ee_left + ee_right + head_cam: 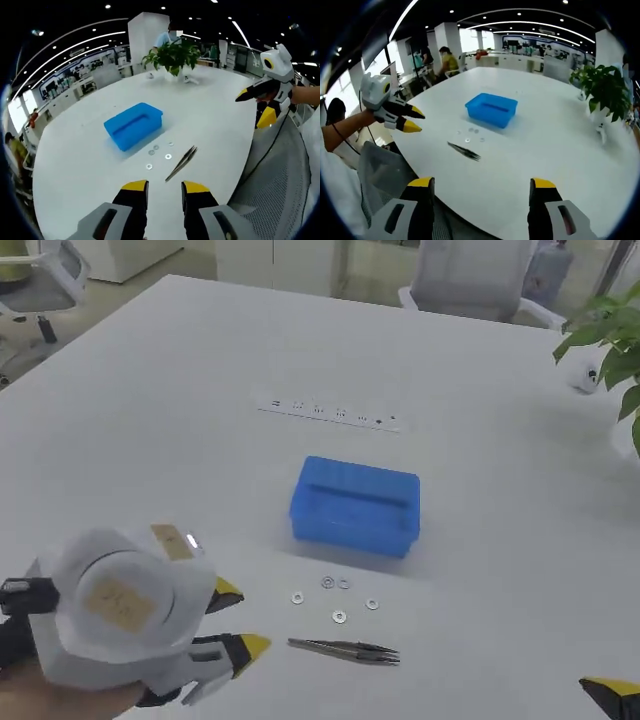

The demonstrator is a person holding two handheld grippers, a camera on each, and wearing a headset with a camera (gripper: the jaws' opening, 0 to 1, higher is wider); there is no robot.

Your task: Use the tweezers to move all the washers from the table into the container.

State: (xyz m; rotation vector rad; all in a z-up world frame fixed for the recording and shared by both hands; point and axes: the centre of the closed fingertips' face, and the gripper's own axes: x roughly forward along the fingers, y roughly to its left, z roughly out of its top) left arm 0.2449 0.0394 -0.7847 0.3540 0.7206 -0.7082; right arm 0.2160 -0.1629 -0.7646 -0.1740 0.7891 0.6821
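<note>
**Slick white desk [150, 390], thin parts: what could go wrong**

Smooth and bare, the desk offered nothing for small parts to catch on. The blue container [355, 502] sat open-topped near its middle. Five washers [338, 617] lay flat and loose just on your side of the container, and none could be seen inside it. The tweezers [345, 649] lay flat a little nearer you than the washers and apart from them.

You had the left tongs [165, 187] on your side of the container and off to the left, with the jaws parted a modest way and nothing between them. The right tongs [481, 183] were off to the container's near right, spread wide and equally empty.

The first risk was the pickup itself, I judged. The tweezers were low and narrow, so a jaw landing on the desk beside them could have skidded them forward. That would have swept the washers against the container wall or scattered them.

Gripping the tweezers too near their working end, or too hard, would probably have pinched them shut and left them useless.

The washers were thin and lay flush on the desk. A tweezer tip coming in steeply could have flicked one away across the surface. A weak pinch might have dropped a washer short of the container rim.
</note>
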